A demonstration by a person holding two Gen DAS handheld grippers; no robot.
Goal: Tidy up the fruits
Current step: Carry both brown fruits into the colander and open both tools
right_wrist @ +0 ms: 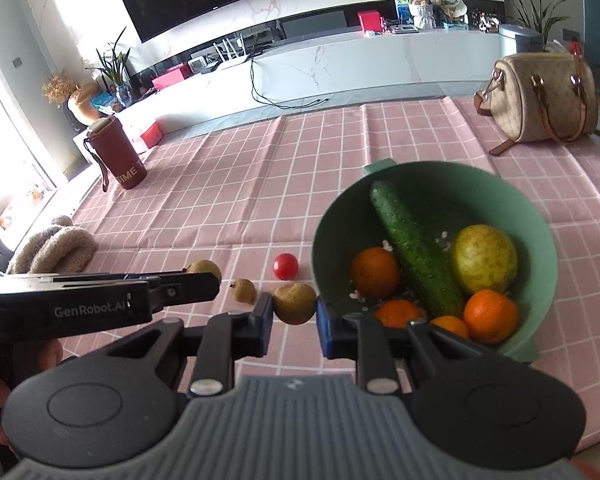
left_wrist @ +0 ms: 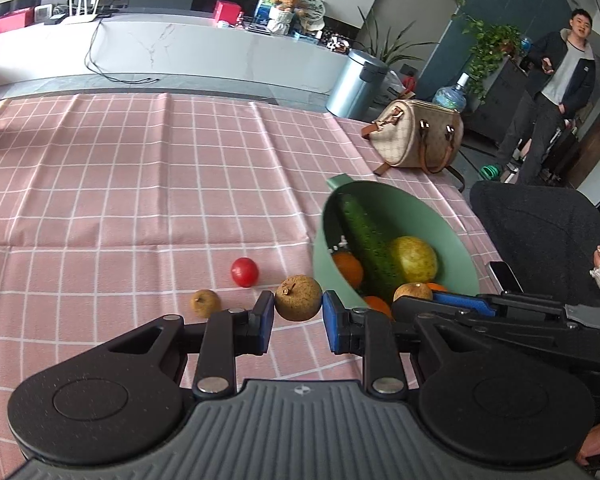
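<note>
Gripping a brown fruit (left_wrist: 298, 298) each, both tools hang over the pink checked cloth (left_wrist: 120, 184): in the left wrist view the left gripper (left_wrist: 298, 322) has its blue pads pinched on a russet one, with a smaller brown fruit (left_wrist: 206, 302) and a red tomato (left_wrist: 244, 272) loose beside the green bowl (left_wrist: 456, 240). In the right wrist view the right gripper (right_wrist: 294, 316) likewise clamps a second brown fruit (right_wrist: 294, 303) just short of the bowl's rim, probably bound for the cucumber (right_wrist: 414, 252), oranges (right_wrist: 375, 272) and yellow-green fruit (right_wrist: 483, 259) gathered inside.

White lettering "GenRobot.AI" runs along the black body of the left claw (right_wrist: 204, 280), seen from the right wrist. The dark red bottle sleeve (right_wrist: 118, 156) on the table reads "TIME"; from the left wrist only "NE" shows at its edge.
</note>
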